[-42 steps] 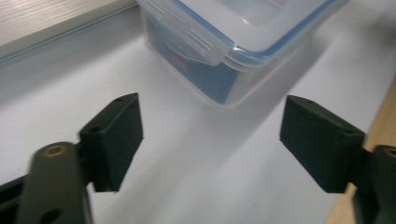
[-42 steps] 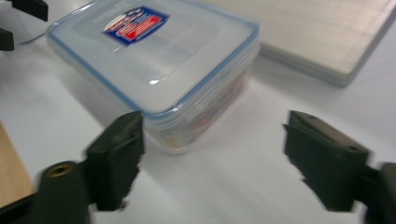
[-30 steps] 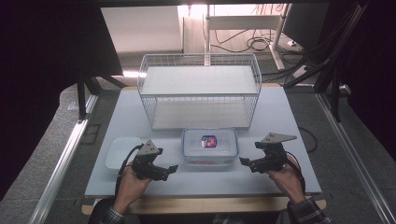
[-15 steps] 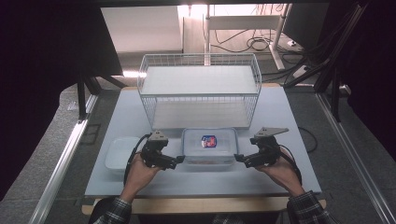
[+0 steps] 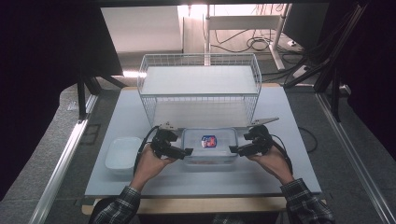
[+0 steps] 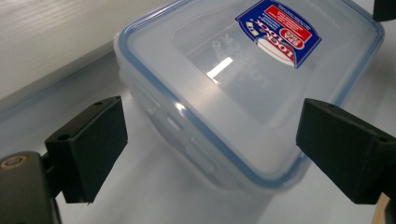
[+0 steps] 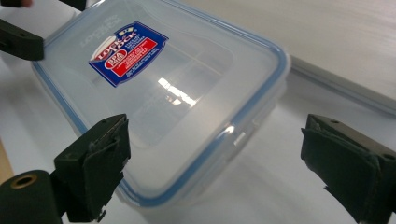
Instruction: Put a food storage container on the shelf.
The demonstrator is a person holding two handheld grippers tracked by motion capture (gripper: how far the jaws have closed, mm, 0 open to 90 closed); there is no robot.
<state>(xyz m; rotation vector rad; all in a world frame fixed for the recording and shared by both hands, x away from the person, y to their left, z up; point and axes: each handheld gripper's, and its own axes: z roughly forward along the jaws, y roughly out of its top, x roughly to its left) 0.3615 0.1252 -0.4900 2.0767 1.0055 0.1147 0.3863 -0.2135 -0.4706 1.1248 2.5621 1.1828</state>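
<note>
Both sets of jaws apart, nothing clamped; right gripper point(image 5: 236, 150) just narrowed slightly, left gripper point(image 5: 186, 151) wide. Since a second ago both hands have moved inward and now flank the short ends of the lidded container point(image 5: 209, 145), likely lining up a two-sided lift. Container sits on the table point(image 5: 140, 116) just before the wire basket point(image 5: 201, 88), long axis left-right, label up.
</note>
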